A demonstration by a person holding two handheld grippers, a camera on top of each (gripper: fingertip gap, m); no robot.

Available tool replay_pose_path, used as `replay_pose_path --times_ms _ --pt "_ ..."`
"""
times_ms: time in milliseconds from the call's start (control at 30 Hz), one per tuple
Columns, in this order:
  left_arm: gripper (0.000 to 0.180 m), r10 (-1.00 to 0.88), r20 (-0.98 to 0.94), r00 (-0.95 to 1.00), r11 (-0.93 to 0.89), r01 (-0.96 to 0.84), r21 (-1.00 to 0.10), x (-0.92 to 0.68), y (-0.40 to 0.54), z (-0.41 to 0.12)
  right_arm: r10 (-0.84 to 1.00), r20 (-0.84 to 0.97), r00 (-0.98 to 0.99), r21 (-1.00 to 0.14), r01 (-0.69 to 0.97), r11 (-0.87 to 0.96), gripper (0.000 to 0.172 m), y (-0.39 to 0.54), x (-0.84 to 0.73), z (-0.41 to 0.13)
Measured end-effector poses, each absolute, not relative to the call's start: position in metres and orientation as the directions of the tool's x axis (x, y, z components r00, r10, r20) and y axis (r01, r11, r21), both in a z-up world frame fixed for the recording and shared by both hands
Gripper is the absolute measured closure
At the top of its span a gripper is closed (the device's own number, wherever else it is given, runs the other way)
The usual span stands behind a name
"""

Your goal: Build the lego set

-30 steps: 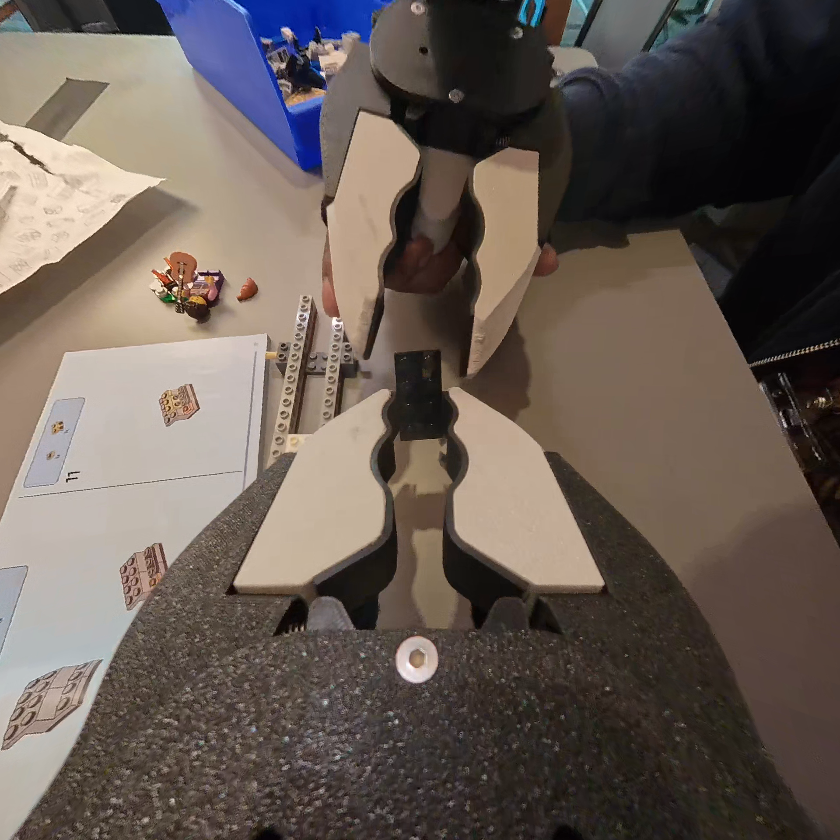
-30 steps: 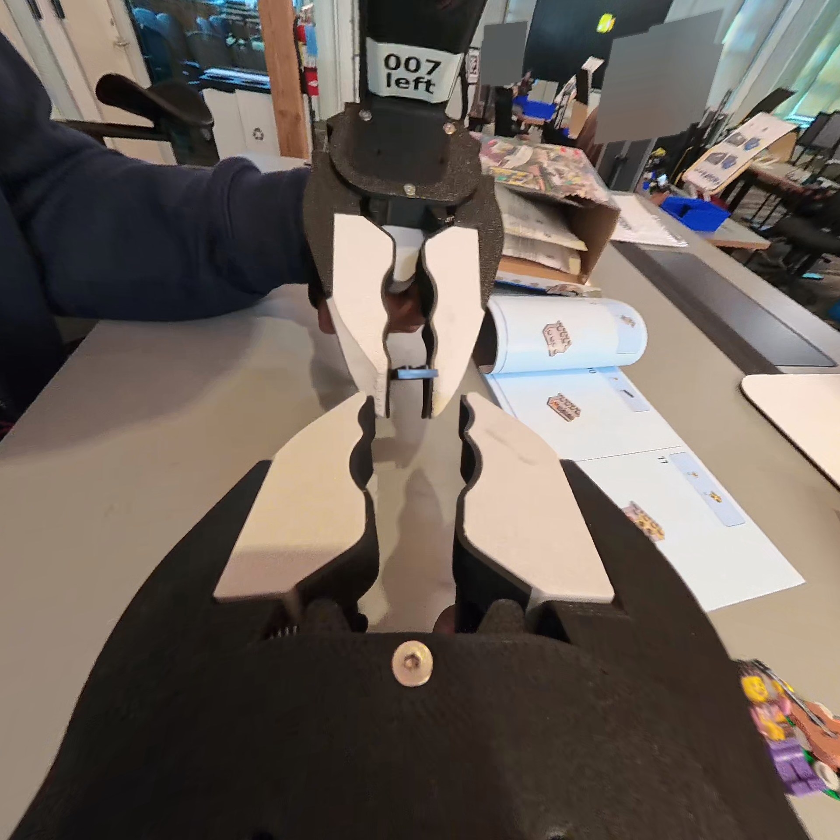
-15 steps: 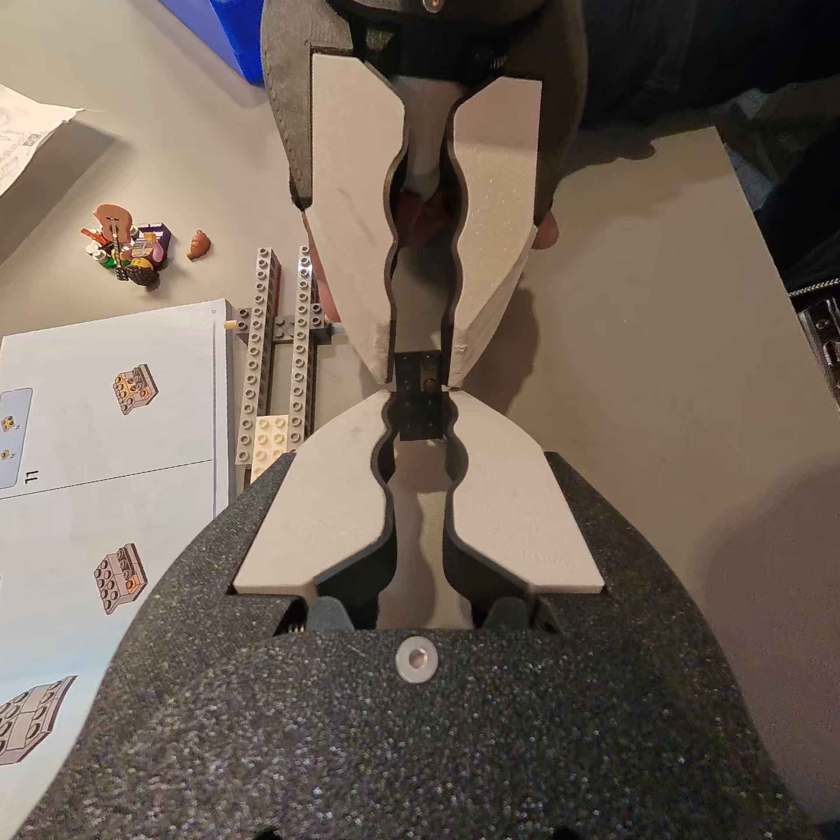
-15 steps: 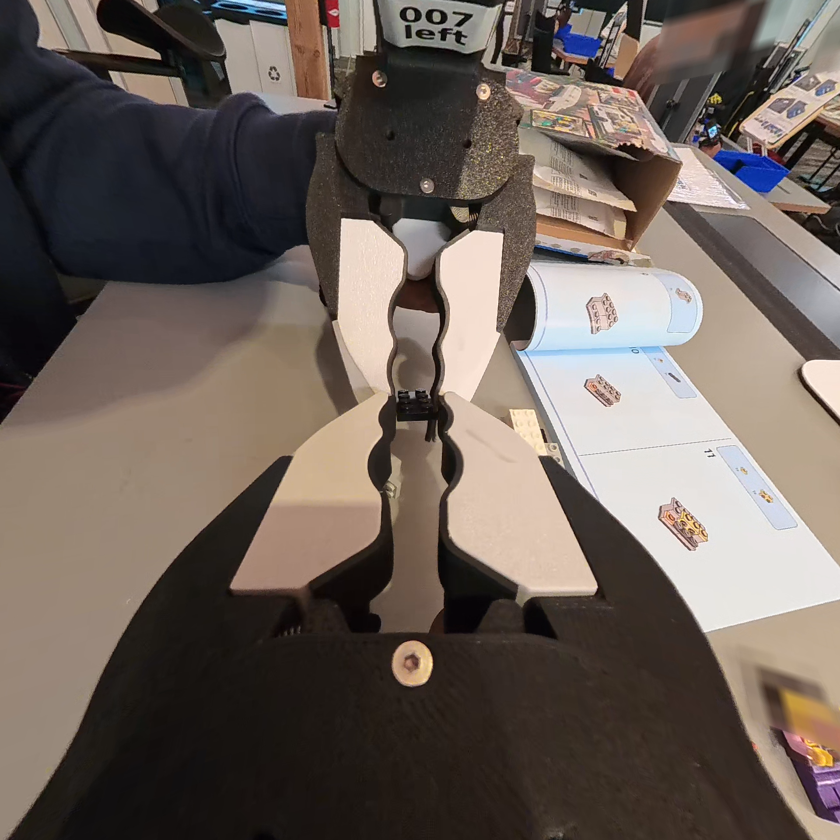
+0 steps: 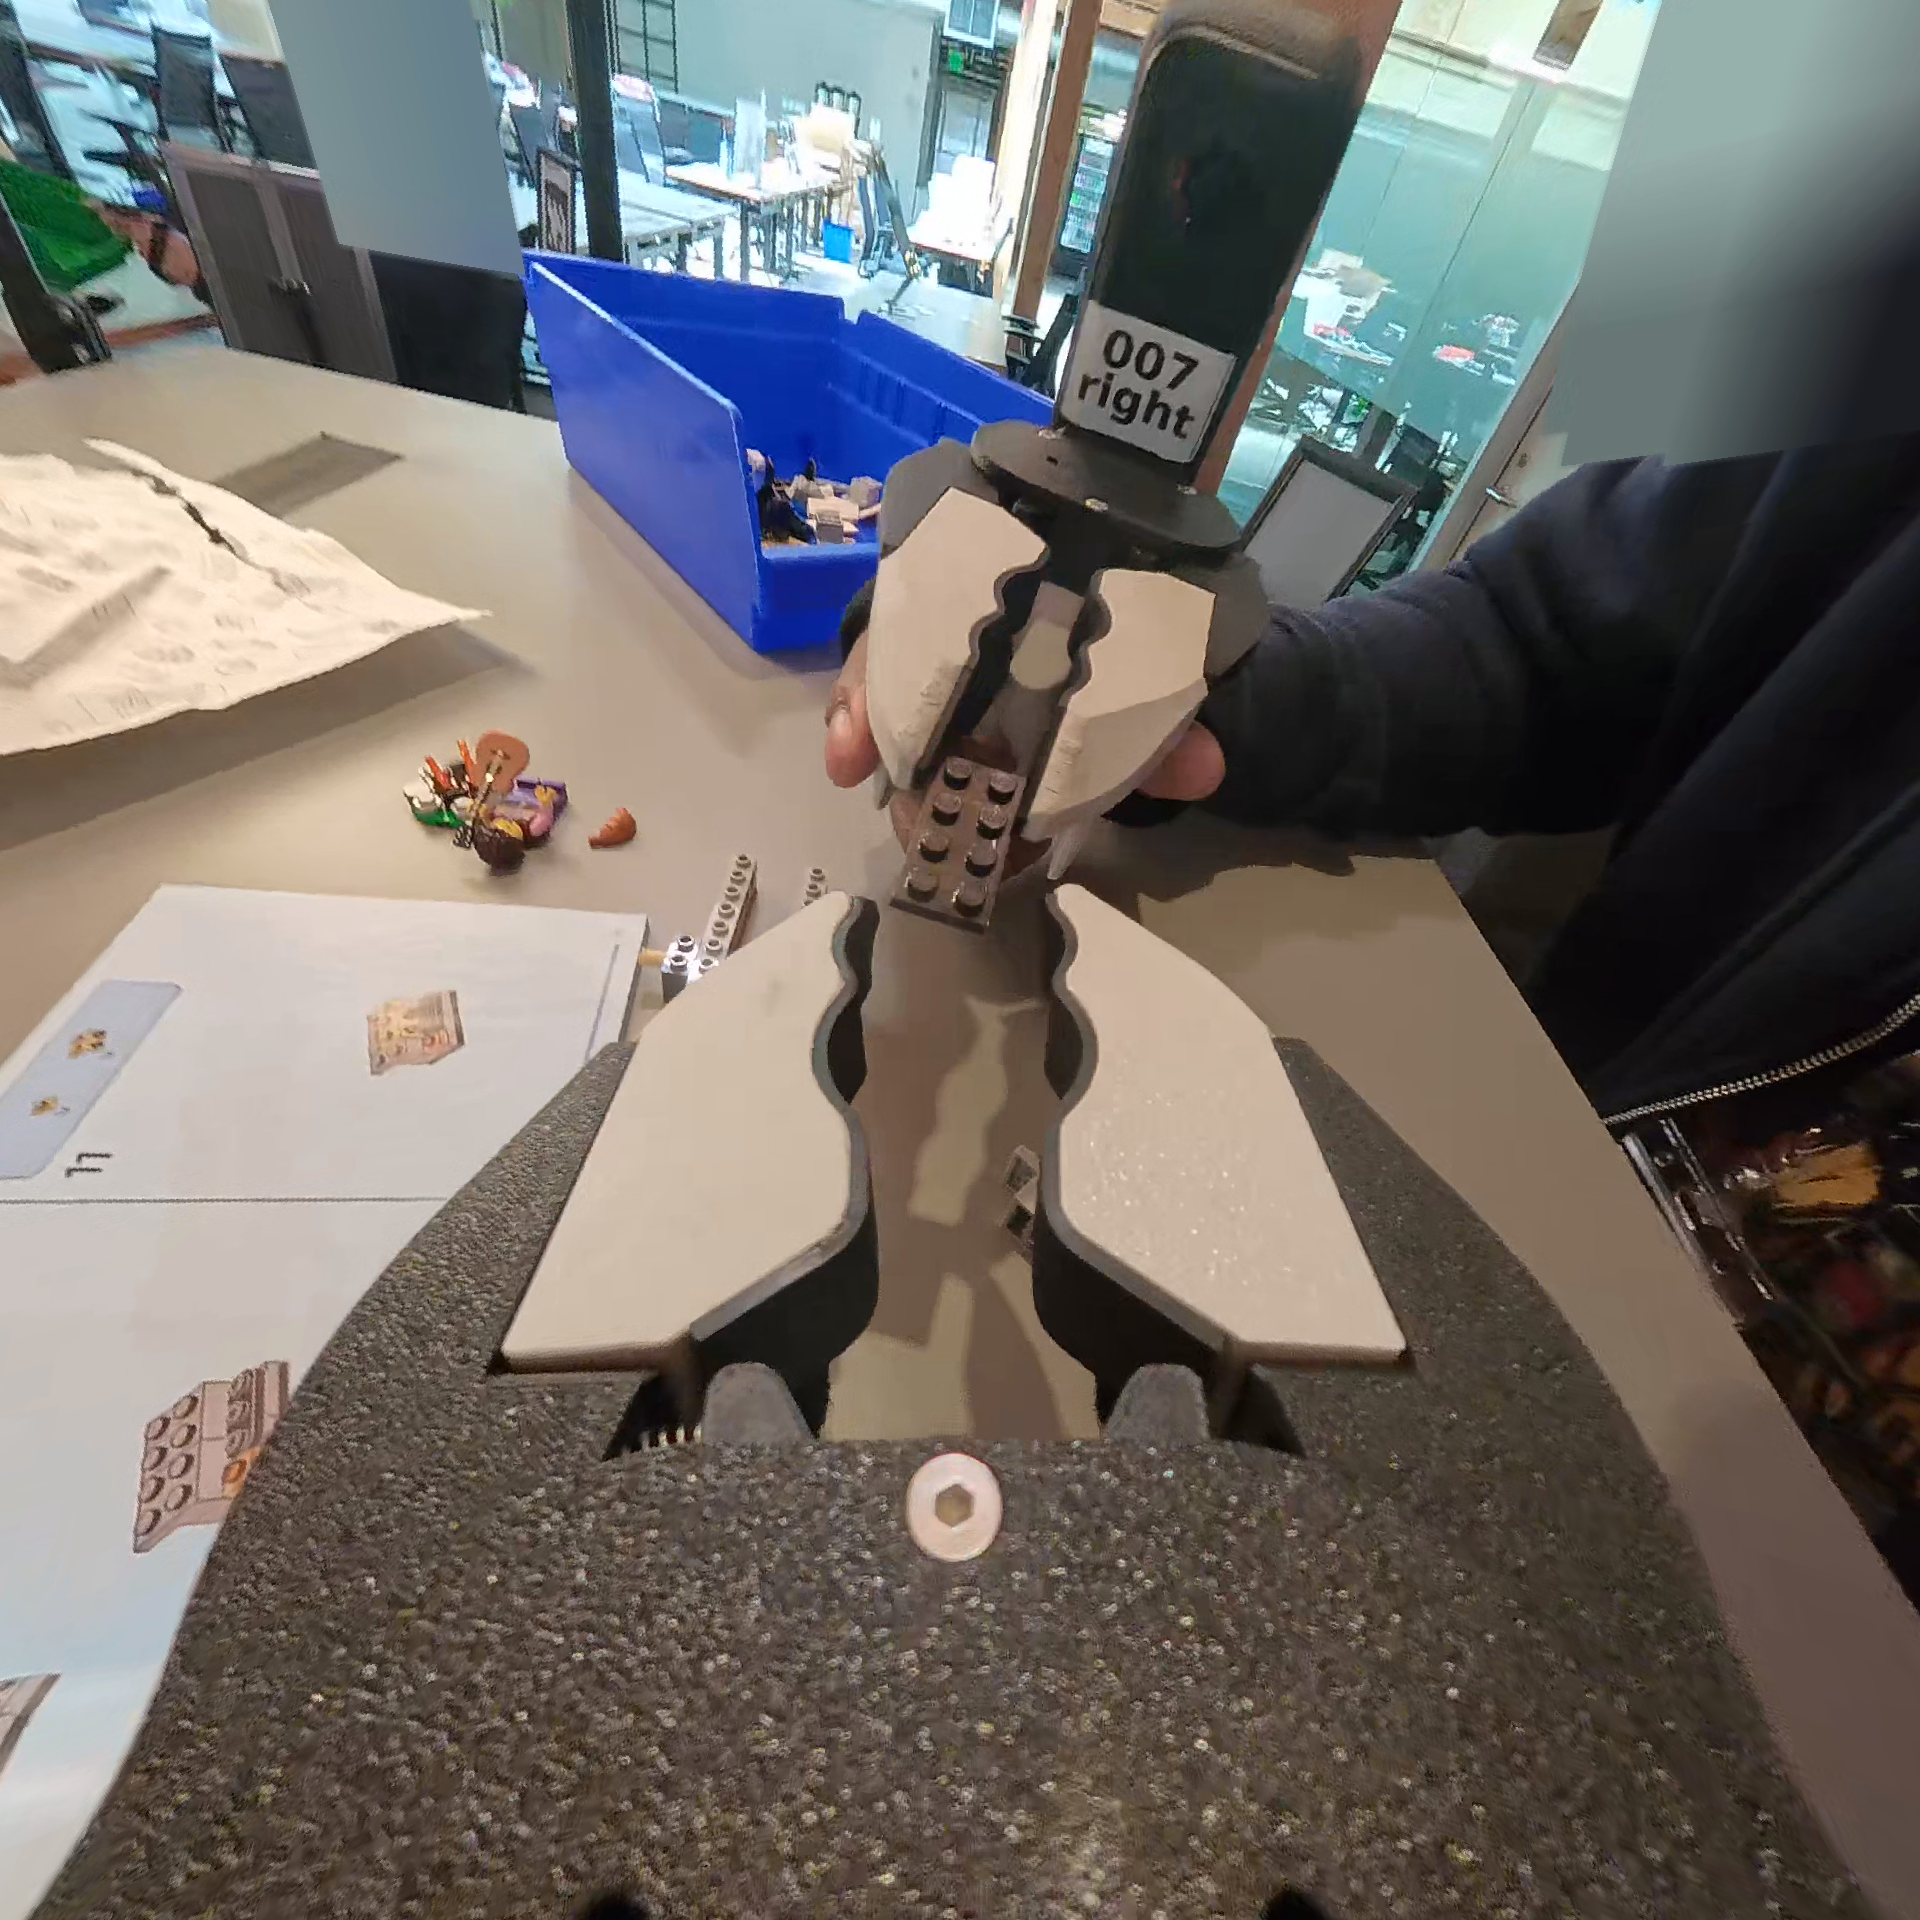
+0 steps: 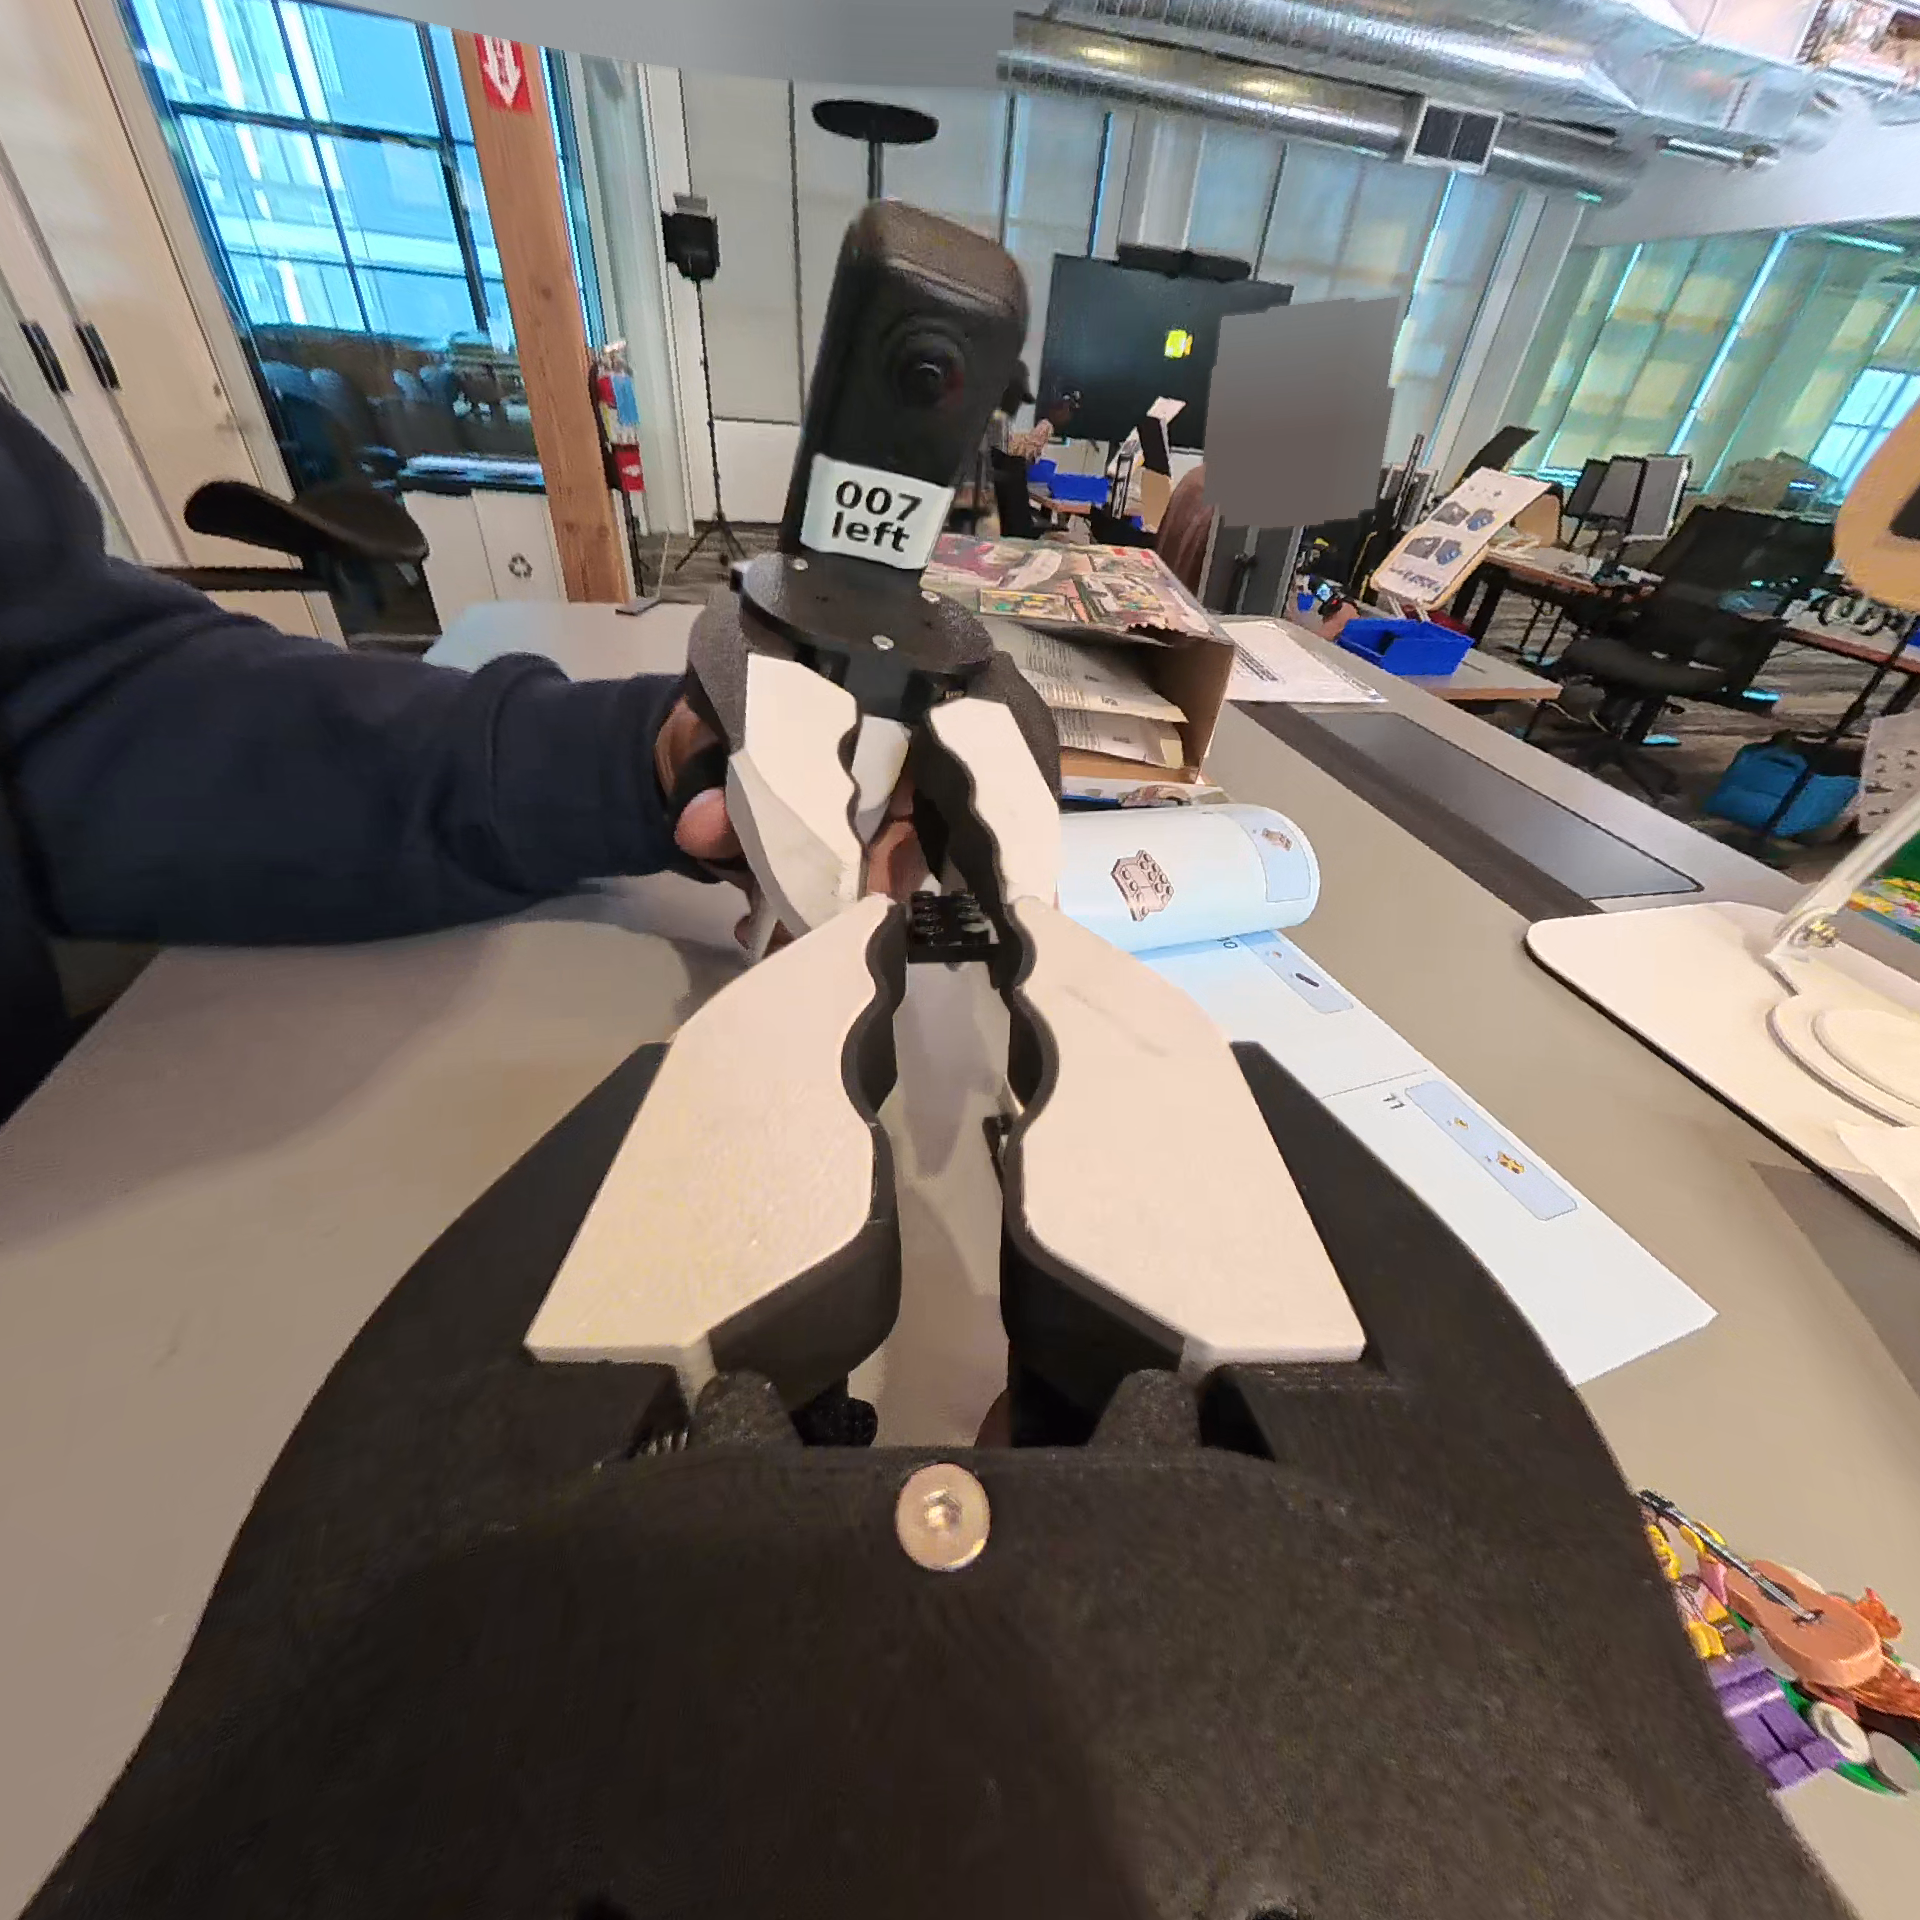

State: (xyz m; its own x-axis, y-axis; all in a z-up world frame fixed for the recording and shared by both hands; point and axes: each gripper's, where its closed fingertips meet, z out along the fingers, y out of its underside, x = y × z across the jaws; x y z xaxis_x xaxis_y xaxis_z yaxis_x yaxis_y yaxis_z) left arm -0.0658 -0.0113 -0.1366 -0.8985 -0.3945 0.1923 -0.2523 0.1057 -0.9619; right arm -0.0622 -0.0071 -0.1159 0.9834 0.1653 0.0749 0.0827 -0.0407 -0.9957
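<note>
Between right claw (image 6: 951, 914) pads, dark studded plate (image 5: 958, 831)

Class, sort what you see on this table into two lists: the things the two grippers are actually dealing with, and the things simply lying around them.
In hand:
- right gripper, shut on the dark studded plate
- left gripper, open, just short of that plate

Lying about:
- open instruction booklet
- grey studded beams
- small heap of colourful figure parts
- blue bin holding loose pieces
- crumpled paper sheet
- cardboard box
</note>
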Motion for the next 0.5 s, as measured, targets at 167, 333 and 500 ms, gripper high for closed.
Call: replay_pose_path --times_ms 167,333,500 --pt "0.157 -0.386 0.150 -0.910 0.068 -0.190 -0.979 -0.066 -0.017 -0.129 0.186 0.057 0.981 -0.998 0.060 -0.010 0.155 -0.008 -0.064 -0.113" --pt "0.161 -0.388 0.145 -0.910 0.034 -0.171 -0.985 -0.064 -0.016 -0.124 0.194 0.036 0.980 -0.999 0.036 0.005 0.155 -0.008 -0.065 -0.112" --pt "0.162 -0.385 0.125 -0.915 0.047 -0.155 -0.987 -0.065 -0.015 -0.125 0.205 0.022 0.979 -1.000 0.023 -0.005 0.155 -0.008 -0.066 -0.113"
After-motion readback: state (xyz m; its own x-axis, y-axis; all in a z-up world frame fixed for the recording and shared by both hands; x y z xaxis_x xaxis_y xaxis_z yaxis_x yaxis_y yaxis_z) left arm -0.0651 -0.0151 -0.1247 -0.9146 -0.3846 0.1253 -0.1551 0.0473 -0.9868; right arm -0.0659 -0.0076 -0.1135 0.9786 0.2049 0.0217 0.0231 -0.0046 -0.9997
